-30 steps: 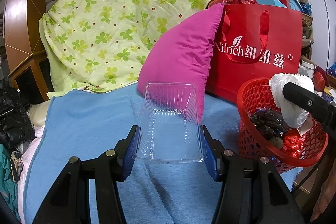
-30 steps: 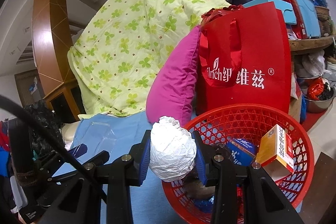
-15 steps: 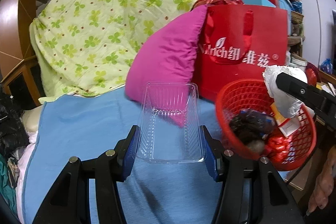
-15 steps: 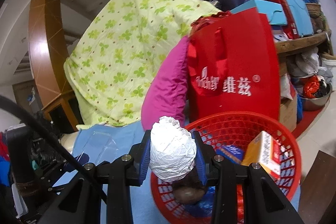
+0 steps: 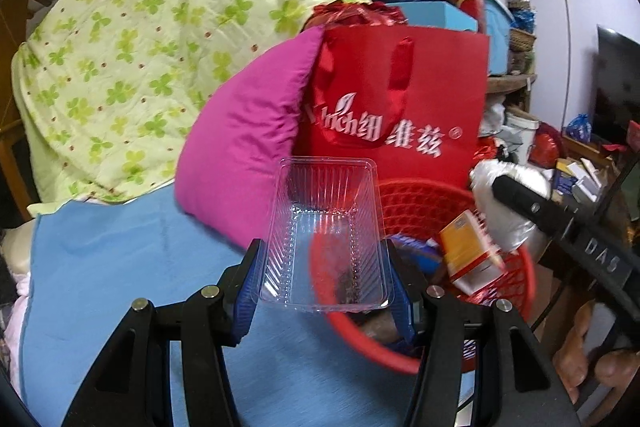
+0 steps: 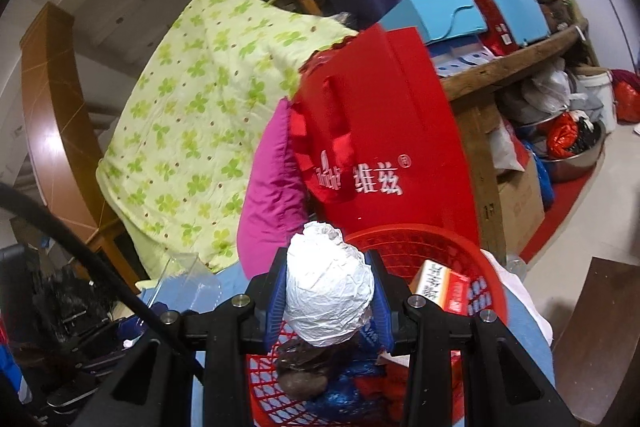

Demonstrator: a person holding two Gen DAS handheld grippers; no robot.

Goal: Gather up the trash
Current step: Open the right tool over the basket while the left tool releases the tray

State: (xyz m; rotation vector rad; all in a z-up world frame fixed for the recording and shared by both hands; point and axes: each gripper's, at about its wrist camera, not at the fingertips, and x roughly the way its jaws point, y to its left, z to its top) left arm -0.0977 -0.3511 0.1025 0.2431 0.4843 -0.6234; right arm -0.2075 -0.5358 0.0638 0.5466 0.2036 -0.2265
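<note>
Left gripper (image 5: 325,269) clamps a clear tray (image 5: 326,233); right gripper (image 6: 329,297) clamps a foil ball (image 6: 328,285), both over the red basket (image 5: 516,291). Release is best made low, centred, the tray toward 9 o'clock of the carton (image 5: 470,255).

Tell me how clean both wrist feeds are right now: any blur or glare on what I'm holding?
Left wrist view: clear plastic tray fairly sharp with faint glints; red basket and red bag smeared by motion. Right wrist view: foil ball sharp and bright, not blown out; basket rim blurred; fisheye bending at edges.
</note>
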